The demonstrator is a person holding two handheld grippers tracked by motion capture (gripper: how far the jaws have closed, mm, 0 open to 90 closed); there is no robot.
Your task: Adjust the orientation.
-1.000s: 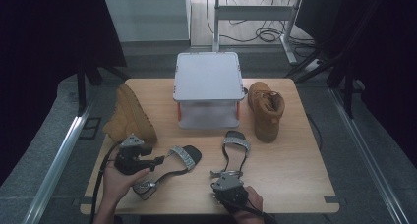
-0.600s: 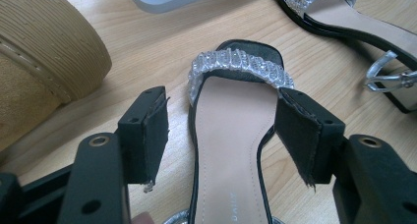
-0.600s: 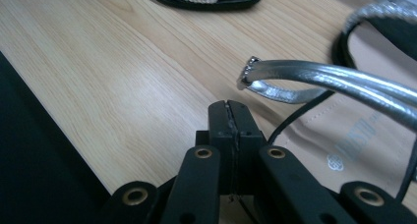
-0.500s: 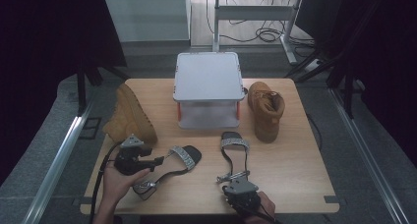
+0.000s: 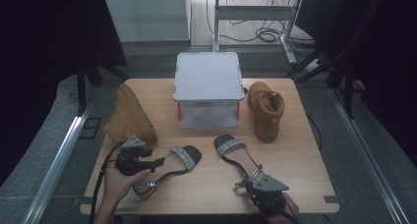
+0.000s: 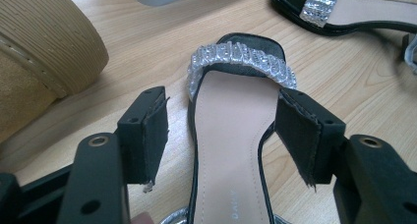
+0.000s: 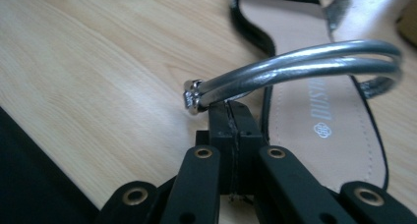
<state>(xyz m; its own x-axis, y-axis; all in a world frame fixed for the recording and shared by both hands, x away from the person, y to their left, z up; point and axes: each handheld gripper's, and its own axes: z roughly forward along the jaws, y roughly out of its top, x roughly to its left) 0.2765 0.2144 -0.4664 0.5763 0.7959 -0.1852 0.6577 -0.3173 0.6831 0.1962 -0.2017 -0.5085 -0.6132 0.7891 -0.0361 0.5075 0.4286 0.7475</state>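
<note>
My right gripper (image 5: 252,181) clamped on silver ankle strap (image 7: 300,67) of black flat sandal with glittery silver toe band (image 5: 237,156), near table's front edge. My left gripper (image 6: 223,135) open, jaws straddling matching sandal (image 6: 231,135) beside tan boot (image 5: 129,117).

On the desk (image 5: 305,150) in front of you, a grey lidded plastic box (image 5: 207,89) stands at the far middle. To its left a tan boot (image 5: 129,117) lies tipped on its side, its ribbed sole turned up. To the box's right a second tan boot (image 5: 265,110) stands upright. Beyond the desk, you can see cables (image 5: 265,35) lying on the floor under a metal frame (image 5: 255,10).
</note>
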